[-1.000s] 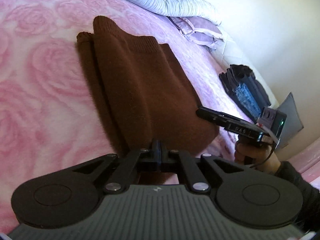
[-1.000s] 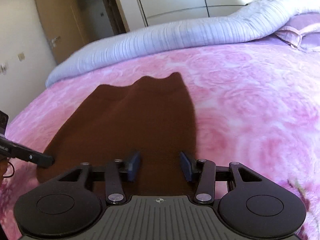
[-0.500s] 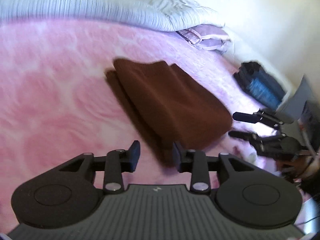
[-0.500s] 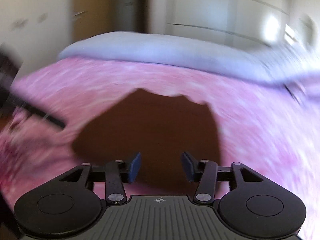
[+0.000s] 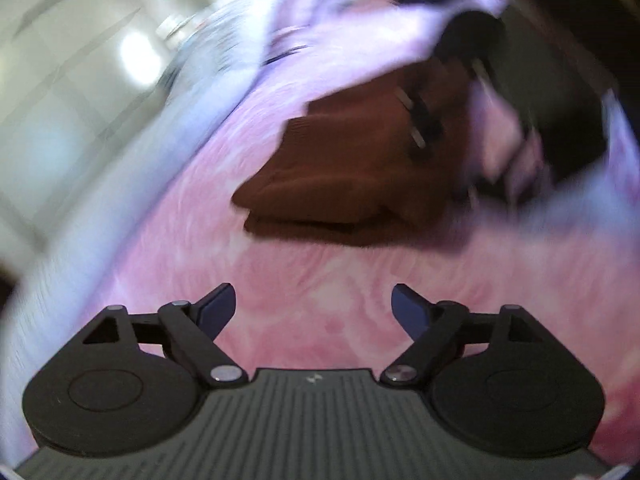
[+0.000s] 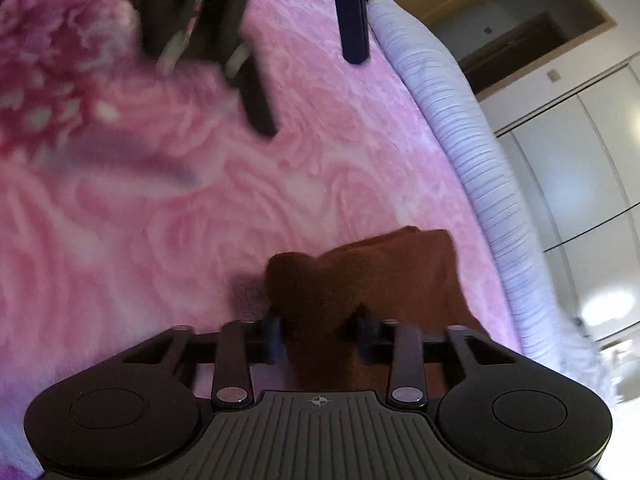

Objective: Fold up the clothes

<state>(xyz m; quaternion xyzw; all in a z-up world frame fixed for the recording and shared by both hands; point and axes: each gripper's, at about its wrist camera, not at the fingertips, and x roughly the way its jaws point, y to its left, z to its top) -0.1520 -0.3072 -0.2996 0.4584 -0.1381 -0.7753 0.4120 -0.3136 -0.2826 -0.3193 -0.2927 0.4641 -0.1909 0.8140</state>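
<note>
the brown knit sweater (image 5: pixel 352 168) lies folded in layers on the pink rose-patterned bedspread (image 5: pixel 320 300), near the striped lilac duvet (image 6: pixel 460 128) along the bed's edge. the left gripper (image 5: pixel 313 306) hangs over bare bedspread just short of the sweater with its fingers spread wide and nothing between them — the right gripper (image 6: pixel 320 330) sits at the sweater's other side, its fingers narrowed around a bunched fold of the brown knit (image 6: pixel 360 276), though the left wrist view there is blurred
</note>
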